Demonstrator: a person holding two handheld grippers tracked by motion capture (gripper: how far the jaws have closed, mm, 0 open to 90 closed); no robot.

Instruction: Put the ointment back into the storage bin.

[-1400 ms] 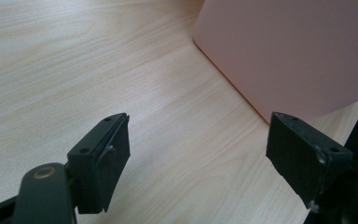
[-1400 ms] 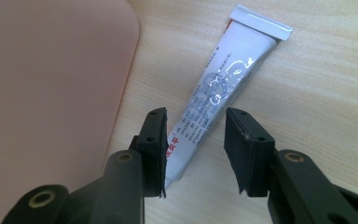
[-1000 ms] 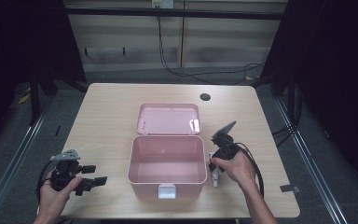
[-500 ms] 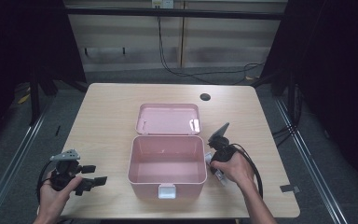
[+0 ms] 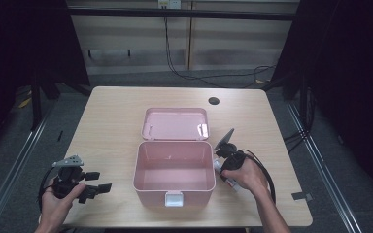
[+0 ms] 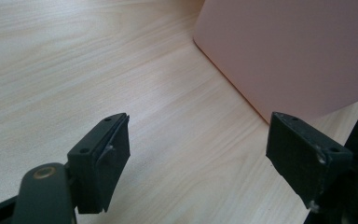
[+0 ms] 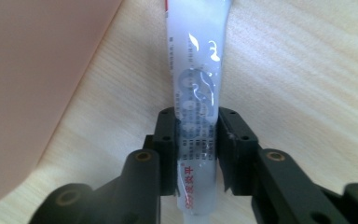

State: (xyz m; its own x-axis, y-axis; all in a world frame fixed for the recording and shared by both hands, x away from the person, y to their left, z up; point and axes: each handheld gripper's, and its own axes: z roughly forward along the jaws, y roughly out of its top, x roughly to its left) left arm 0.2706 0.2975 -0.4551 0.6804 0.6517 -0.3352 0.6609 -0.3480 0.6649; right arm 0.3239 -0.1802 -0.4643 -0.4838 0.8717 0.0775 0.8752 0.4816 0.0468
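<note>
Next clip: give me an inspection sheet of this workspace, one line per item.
Surface: light wood table with a dark round hole near the far edge.
Job's things: pink box, open and empty inside, lid folded back; white printed tube beside the box.
Clutter: nothing seen.
Grippers: left gripper open, over bare wood near the box; right gripper shut on the tube.
Cables: black cable trailing from the right gripper; more cables on the floor behind.
Surroundings: dark curtains, wood panel wall.
</note>
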